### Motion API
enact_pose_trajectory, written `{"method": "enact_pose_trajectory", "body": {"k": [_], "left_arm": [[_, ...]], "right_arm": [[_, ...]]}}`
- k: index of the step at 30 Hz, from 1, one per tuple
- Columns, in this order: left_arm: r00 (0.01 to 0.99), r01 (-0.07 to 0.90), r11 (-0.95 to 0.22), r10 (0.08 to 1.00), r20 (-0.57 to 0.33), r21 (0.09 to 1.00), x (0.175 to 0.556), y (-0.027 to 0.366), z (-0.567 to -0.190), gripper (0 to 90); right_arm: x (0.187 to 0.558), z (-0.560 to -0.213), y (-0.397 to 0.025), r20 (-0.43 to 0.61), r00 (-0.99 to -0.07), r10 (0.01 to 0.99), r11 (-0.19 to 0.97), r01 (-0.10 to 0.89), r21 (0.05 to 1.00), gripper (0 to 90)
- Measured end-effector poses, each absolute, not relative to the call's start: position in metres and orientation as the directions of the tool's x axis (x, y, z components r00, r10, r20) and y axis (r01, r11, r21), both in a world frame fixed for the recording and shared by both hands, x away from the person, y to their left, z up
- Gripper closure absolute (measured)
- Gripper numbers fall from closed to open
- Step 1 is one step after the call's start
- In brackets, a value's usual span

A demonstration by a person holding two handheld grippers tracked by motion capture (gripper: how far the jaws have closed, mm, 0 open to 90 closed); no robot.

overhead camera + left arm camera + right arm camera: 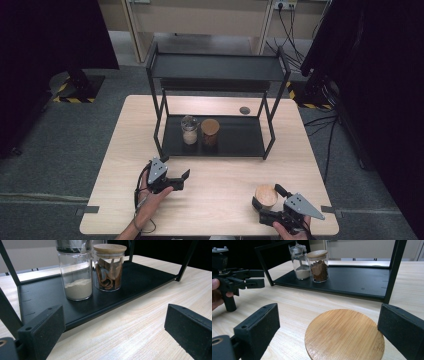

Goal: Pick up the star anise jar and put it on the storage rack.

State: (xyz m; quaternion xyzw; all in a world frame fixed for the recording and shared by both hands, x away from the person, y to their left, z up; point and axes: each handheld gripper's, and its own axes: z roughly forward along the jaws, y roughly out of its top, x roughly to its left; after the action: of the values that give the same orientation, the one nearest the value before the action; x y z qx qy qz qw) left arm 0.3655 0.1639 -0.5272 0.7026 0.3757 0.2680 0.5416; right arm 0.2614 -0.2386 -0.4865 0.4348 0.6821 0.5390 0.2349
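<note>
A: What's biggest on my screen, working down?

B: I see the pale wooden desk (220, 200) first, then the black metal two-tier rack (215, 67) standing toward its far edge. I'll place everything else off that rack.

A: What sits in it?

B: On the rack's bottom shelf, toward its left end, I've got two jars just beside each other: a clear glass jar with pale powder and a crumpled foil-like top (75, 272), and to its right a clear glass jar of brown bark pieces under a round wooden lid (109, 267). Whether they touch, I cannot tell.

A: And the jar we're working on?

B: The round jar with a flat bamboo lid (344, 335) stands on the desk well in front of the rack, off its front right corner. In the high view I see it at (265, 196).

A: My right gripper?

B: The right gripper (272, 202) has its jaws spread wide, one on either side of that bamboo lid, not pressing on it from what I see in the right gripper view.

A: Left one?

B: The left gripper (183, 180) sits just in front of the rack's front left leg, pointing toward the rack. Its jaws are also apart and hold nothing; bare desk lies between them.
</note>
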Motion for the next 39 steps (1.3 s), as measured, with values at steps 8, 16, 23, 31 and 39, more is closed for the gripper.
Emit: {"method": "enact_pose_trajectory", "body": {"k": [8, 16, 23, 31, 39], "left_arm": [[0.574, 0.238, -0.131, 0.818, -0.030, 0.962, 0.365, 0.164, -0.527, 2.6], [0.574, 0.237, -0.131, 0.819, -0.029, 0.963, 0.365, 0.164, -0.527, 2.6], [0.574, 0.237, -0.131, 0.819, -0.030, 0.963, 0.365, 0.164, -0.527, 2.6], [0.574, 0.237, -0.132, 0.818, -0.029, 0.963, 0.365, 0.164, -0.527, 2.6], [0.575, 0.237, -0.133, 0.818, -0.029, 0.962, 0.365, 0.164, -0.527, 2.6]], "right_arm": [[0.259, -0.487, -0.242, 0.144, -0.503, 0.852, 0.040, 0.337, 0.941, 4.3], [0.256, -0.489, -0.245, 0.124, -0.493, 0.861, 0.055, 0.333, 0.941, 4.3], [0.256, -0.492, -0.245, 0.113, -0.487, 0.866, 0.066, 0.337, 0.939, 4.3], [0.258, -0.498, -0.245, 0.108, -0.487, 0.867, 0.079, 0.349, 0.934, 4.3], [0.262, -0.504, -0.245, 0.104, -0.482, 0.870, 0.091, 0.363, 0.927, 4.5]]}}
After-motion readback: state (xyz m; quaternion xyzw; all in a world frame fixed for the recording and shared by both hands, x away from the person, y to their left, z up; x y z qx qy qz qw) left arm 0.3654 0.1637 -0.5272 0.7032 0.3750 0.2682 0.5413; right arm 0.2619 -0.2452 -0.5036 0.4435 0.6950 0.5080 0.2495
